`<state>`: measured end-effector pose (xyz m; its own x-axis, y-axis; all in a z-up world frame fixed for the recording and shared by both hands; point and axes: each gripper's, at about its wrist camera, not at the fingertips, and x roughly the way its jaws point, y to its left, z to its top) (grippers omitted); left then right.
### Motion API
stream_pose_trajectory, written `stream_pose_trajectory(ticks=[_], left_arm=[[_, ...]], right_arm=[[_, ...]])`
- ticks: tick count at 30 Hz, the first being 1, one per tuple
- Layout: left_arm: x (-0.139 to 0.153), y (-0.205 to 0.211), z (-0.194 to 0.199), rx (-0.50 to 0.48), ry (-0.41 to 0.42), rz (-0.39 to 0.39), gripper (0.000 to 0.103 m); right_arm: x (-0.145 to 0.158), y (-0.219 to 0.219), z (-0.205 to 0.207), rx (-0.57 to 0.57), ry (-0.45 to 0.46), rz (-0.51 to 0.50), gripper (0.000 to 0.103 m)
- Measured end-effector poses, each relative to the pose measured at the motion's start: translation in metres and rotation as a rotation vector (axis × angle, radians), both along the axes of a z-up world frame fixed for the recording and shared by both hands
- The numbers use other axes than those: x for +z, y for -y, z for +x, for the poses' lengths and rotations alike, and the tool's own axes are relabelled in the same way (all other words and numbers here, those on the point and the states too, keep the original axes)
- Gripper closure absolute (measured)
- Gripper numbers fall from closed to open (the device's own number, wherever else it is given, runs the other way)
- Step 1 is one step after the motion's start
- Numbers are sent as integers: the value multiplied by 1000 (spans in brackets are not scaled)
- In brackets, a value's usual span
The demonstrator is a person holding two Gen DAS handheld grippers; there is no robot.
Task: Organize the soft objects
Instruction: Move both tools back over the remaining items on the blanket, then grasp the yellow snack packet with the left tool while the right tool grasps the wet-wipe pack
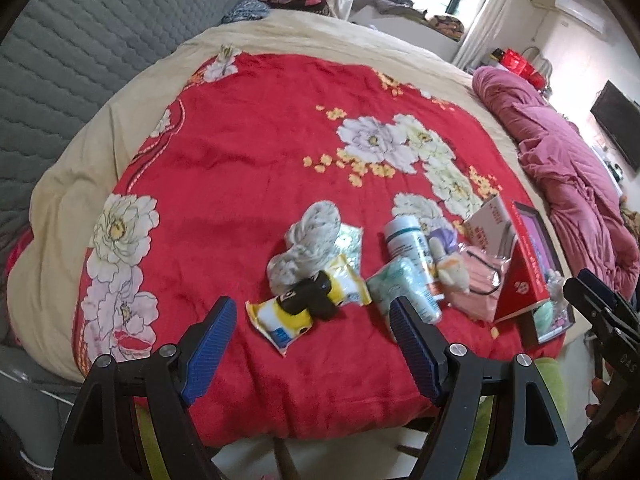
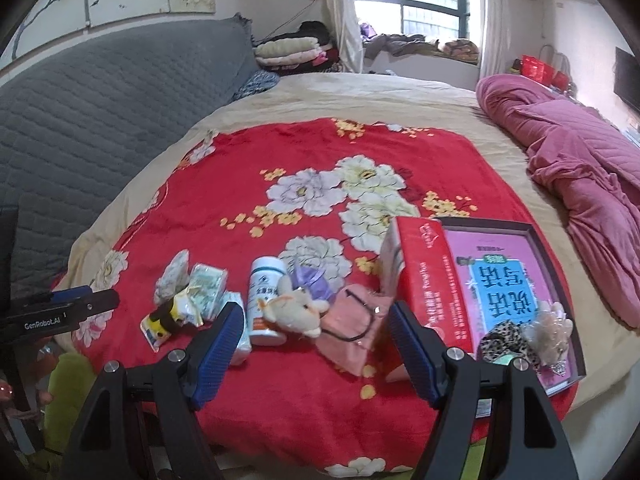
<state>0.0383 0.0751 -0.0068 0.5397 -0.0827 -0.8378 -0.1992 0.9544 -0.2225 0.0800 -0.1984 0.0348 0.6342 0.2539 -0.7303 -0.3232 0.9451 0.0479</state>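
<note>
We hovered over the red floral blanket (image 2: 280, 148) covering the bed, where a shallow box tray (image 2: 560, 256) near its right edge held a leopard-print scrunchie (image 2: 502, 338). Beside the tray a red box (image 2: 424, 276) stood tilted. The soft clutter lay mid-blanket: a pink pouch (image 2: 354, 320), a white bottle (image 2: 264, 300), a plush toy (image 2: 296, 312) and a grey sock bundle (image 1: 308, 240). Our left gripper (image 1: 310, 322) and right gripper (image 2: 316, 326) gaped wide, holding nothing.
</note>
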Motion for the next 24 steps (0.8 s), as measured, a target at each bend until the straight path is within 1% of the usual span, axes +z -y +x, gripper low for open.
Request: stream_pose_trajectory(ticks=[7,12,14,17,20,24], left_arm=[[-26,-2,0,-13,-50,2,23],[-46,-3,4,-22,-87,1,23],[-50,-2,7,-36,-87,5,23],[-59,0,13,-82,-92,-1,23],[-69,3,19,-117,-100,14,22],[-80,0,28,-130,-115,28,22]], right_arm=[[-20,-19,0,47,-49,11,29],[-35,-34,0,82,-79,-3,29],[-42,-40,0,95,-96,-6,29],[-48,-45,1,107,-114,-10,29],[-53,-49,2,114,-126,-16,29],[-58,-52,4,117,-141,-21,29]])
